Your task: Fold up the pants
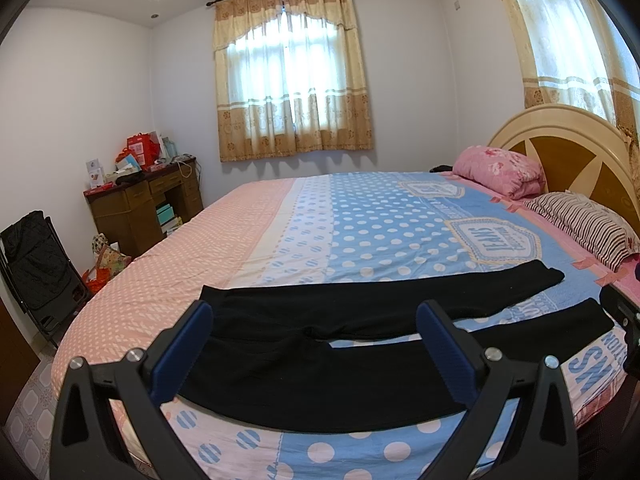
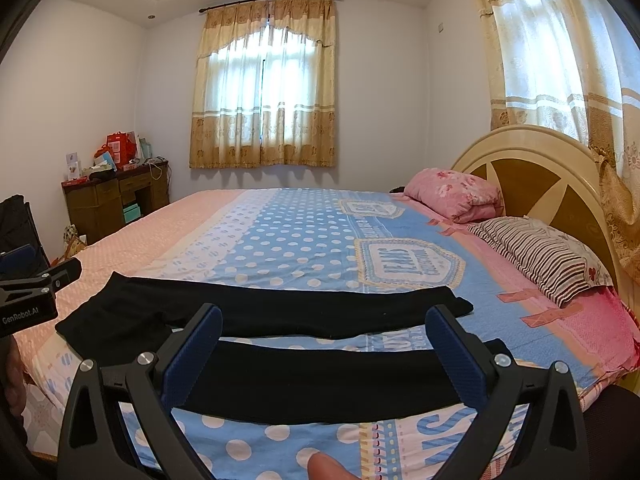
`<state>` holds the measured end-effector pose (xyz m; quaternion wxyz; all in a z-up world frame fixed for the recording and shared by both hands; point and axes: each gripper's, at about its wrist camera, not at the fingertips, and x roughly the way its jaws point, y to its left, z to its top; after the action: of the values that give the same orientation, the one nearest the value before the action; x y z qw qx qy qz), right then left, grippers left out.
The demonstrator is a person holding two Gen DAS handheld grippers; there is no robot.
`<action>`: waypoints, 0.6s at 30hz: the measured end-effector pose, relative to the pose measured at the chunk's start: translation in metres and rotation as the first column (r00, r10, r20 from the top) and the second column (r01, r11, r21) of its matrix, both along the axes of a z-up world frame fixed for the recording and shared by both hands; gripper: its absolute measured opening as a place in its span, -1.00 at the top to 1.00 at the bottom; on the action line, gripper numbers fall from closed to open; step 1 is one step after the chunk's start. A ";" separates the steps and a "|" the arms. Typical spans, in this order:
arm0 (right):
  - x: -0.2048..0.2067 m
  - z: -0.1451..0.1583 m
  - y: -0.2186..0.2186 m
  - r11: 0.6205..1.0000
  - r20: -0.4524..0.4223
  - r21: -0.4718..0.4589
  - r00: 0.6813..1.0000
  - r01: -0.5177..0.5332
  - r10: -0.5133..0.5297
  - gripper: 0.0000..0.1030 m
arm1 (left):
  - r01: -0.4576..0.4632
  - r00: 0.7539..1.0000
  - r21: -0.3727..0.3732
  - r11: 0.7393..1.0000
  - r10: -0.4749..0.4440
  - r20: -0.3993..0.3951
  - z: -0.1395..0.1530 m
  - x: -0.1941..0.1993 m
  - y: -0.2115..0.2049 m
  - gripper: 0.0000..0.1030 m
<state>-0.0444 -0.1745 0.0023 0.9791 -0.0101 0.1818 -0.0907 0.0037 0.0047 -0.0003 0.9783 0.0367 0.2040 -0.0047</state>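
Evenly lit by daylight through two curtained windows [image 1: 292, 80] [image 2: 556, 48], panes blown out to white, soft shadows only, sharp focus throughout, strong fisheye bending and dark vignetting at corners.

The bed sheet [image 2: 304, 248] has badge pictures printed on it. The nearest badge [image 2: 410, 266] has the word "JEANS" in big blue letters, turned sideways. There is a second line of smaller letters on the badge, but it is too small to read. Another badge [image 2: 372, 209] lies farther back, and its letters are too blurry to read.

Near the bed's front edge, big blue letters [image 1: 596, 364] are printed on the sheet. Only "SM" can be made out, next to smaller letters ending in "TION".

The left gripper [image 2: 28, 300] has white letters on its black side that say "GenRobot.AI".
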 end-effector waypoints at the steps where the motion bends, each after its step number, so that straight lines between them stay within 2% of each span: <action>1: 0.000 0.000 0.000 1.000 0.000 -0.001 1.000 0.001 -0.001 -0.98 | 0.001 1.000 0.000 1.000 -0.001 -0.001 0.000 0.000 0.000 -1.00; 18: 0.003 -0.005 0.001 1.000 -0.006 -0.003 1.000 -0.002 0.002 -0.98 | 0.000 1.000 -0.002 1.000 0.000 0.000 0.001 -0.001 0.001 -1.00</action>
<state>-0.0416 -0.1736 -0.0031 0.9786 -0.0118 0.1846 -0.0902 0.0031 0.0062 0.0007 0.9784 0.0356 0.2037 -0.0047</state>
